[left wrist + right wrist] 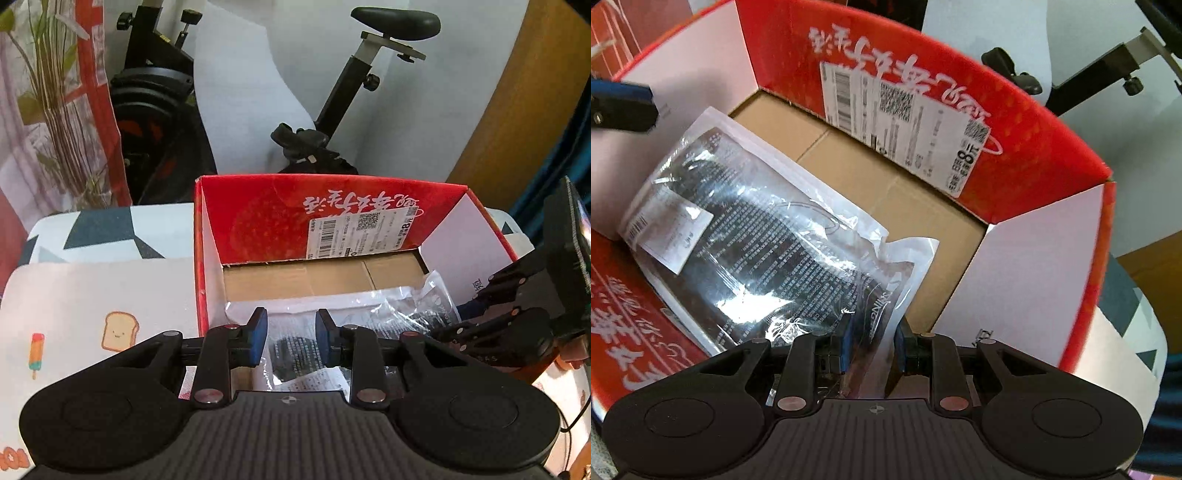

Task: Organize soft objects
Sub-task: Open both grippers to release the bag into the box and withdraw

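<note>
Plastic pouch (768, 236) pinched by my right gripper (873, 347); I should lower it flat into the red box (1034, 155), left gripper (291, 332) half-spread, empty.

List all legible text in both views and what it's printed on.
"8": large digit on the white shipping label stuck to the red box far wall.
"SING": partial lettering on the clear bag edge, near the right gripper.
White brush script on the red box walls: Chinese, upside down, not readable.
Barcode, QR codes, bag's white sticker and fine print: too small.
</note>
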The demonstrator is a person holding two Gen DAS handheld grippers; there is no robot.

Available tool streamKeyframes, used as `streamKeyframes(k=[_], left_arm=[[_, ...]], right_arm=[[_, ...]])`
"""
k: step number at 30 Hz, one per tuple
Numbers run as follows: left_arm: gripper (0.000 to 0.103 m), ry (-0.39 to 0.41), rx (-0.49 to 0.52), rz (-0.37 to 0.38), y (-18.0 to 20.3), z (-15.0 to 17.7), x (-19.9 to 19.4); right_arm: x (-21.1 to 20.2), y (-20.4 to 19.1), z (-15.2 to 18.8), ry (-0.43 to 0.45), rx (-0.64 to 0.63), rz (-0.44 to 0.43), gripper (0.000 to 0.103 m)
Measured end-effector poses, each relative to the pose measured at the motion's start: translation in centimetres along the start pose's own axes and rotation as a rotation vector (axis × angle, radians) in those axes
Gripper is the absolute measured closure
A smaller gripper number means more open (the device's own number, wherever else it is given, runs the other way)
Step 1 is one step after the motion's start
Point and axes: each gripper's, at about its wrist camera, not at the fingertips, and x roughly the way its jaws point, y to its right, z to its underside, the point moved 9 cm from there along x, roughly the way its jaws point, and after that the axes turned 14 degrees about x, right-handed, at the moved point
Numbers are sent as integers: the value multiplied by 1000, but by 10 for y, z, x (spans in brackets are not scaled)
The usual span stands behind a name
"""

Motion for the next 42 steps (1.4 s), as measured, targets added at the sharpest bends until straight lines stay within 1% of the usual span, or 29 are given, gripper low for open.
streamKeyframes(k=[3, 9, 16, 18, 19, 20, 22, 25, 27, 30, 31, 33, 34, 35, 36, 38, 39, 40, 41, 42], left_arm=[[73, 3, 11, -9, -1, -1, 0], [73, -1, 21, -14, 2, 2, 2], [73, 4, 19, -20, 3, 4, -4], [72, 5, 18, -24, 2, 5, -6], [72, 6, 17, -26, 2, 5, -8], [73, 7, 17, -28, 1, 5, -9], [72, 10, 18, -33, 1, 6, -12], [73, 21, 21, -44, 1, 7, -18], [72, 28, 22, -53, 1, 8, -23], [72, 45, 31, -71, 3, 12, -34], [71, 53, 36, -79, 5, 14, -39], [66, 68, 43, -100, 7, 19, -49], [58, 77, 45, -111, 8, 22, -53], [47, 85, 46, -122, 8, 24, -58], [42, 94, 48, -139, 8, 28, -63], [23, 101, 52, -166, 9, 34, -71], [19, 105, 50, -177, 10, 38, -75], [12, 109, 45, -184, 11, 42, -79], [8, 111, 40, -187, 12, 46, -82], [8, 113, 34, -188, 12, 50, -85]], right_arm=[[7, -2, 1, -7, -8, 15, 82], [9, 1, 0, 0, 7, 9, 80], [6, -4, 2, 55, -35, 74, 68], [2, -5, 1, 69, -51, 94, 58], [0, -6, 1, 77, -56, 101, 46], [-2, -9, 1, 85, -64, 95, 31], [-10, -16, 2, 111, -80, 82, 14], [-27, -24, -1, 172, -109, 95, 14], [-39, -22, -5, 202, -102, 85, 13], [-59, -16, -9, 261, -44, 36, 6], [-66, -14, -9, 282, -24, 20, 3], [-81, -12, -5, 334, 10, -13, 1], [-88, -11, -3, 362, 26, -27, 1], [-94, -10, 0, 384, 37, -38, 0], [-100, -9, 3, 406, 51, -49, 0], [-113, -6, 12, 448, 81, -62, 0], [-117, -4, 16, 467, 95, -70, 0], [-123, -3, 19, 485, 109, -78, 0], [-128, -2, 23, 509, 124, -82, 0], [-134, -1, 27, 530, 139, -92, 0]])
